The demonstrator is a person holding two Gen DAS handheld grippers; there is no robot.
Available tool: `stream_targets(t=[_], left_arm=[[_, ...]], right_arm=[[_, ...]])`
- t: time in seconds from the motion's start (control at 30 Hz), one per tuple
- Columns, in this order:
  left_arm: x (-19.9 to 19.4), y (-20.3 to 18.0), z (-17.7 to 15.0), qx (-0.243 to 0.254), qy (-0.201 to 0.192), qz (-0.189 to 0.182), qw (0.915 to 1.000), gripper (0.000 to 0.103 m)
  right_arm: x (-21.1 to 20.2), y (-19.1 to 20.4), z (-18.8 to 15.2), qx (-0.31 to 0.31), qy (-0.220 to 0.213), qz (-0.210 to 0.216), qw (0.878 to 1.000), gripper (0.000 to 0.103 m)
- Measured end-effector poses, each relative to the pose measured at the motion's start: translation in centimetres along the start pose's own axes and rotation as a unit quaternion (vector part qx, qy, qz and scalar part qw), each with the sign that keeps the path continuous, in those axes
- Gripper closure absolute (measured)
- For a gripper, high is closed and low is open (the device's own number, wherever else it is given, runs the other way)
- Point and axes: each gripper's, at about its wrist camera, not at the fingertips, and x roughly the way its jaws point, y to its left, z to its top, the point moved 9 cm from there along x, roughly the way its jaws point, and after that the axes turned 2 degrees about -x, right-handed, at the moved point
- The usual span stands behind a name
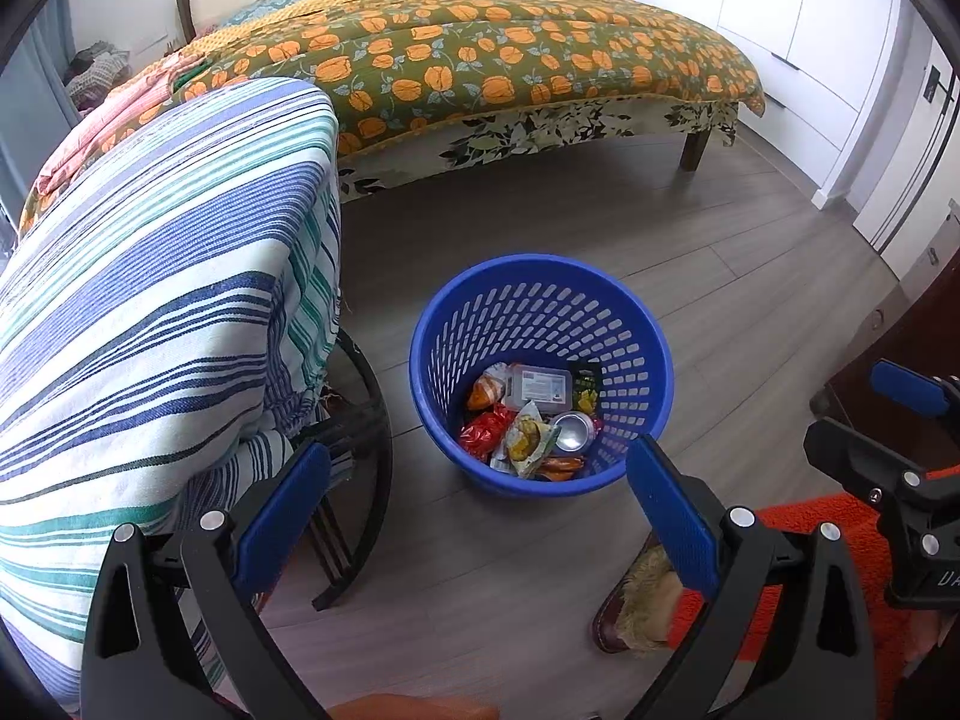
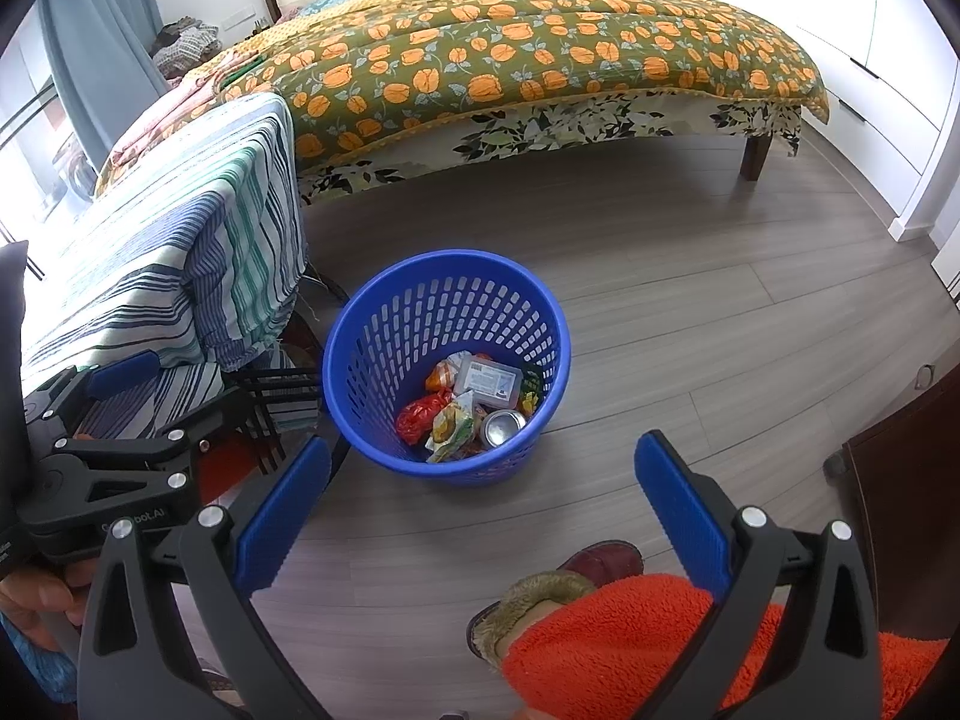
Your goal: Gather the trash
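Observation:
A blue perforated plastic bin (image 1: pixel 636 324) stands on the grey wood floor; it also shows in the right wrist view (image 2: pixel 360 324). Inside lie a silver can (image 1: pixel 573 429), a clear plastic box (image 1: pixel 537 387), a red wrapper (image 1: pixel 483 432) and several snack packets (image 1: pixel 528 441). The can (image 2: pixel 503 425) and box (image 2: pixel 489 383) show in the right view too. My left gripper (image 1: pixel 480 495) is open and empty, above the floor just in front of the bin. My right gripper (image 2: pixel 483 489) is open and empty, also in front of the bin.
A chair draped with a striped cloth (image 1: pixel 156 300) stands left of the bin. A bed with an orange-flowered cover (image 1: pixel 480 54) is behind. A slippered foot (image 2: pixel 534 600) and orange fleece (image 2: pixel 612 648) are near right. A dark wooden furniture piece (image 2: pixel 900 492) is at right. White cabinets (image 1: pixel 810 12) line the far wall.

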Motion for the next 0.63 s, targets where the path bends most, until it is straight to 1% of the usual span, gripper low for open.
stream_targets(t=[0.2, 0.33, 0.43, 0.47, 0.63], left_arm=[[-0.2, 0.75, 0.11, -0.004, -0.01, 0.007, 0.9999, 0.005], [-0.4, 0.76, 0.14, 0.002, -0.016, 0.016, 0.9997, 0.005], [-0.24, 0.75, 0.03, 0.001, -0.005, 0.02, 0.9998, 0.005], [-0.15, 0.92, -0.03, -0.001, 0.0, 0.016, 0.9999, 0.005], [-0.22, 0.55, 0.06, 0.0, -0.001, 0.019, 0.9998, 0.005]], right_arm=[[0.03, -0.06, -0.02, 0.0, 0.0, 0.0, 1.0, 0.005], [0.06, -0.11, -0.02, 0.0, 0.0, 0.0, 1.0, 0.005], [0.2, -0.3, -0.28, 0.001, 0.001, -0.002, 1.0, 0.005], [0.22, -0.41, -0.26, 0.001, 0.001, -0.002, 1.0, 0.005], [0.1, -0.6, -0.26, 0.001, 0.001, -0.002, 1.0, 0.005]])
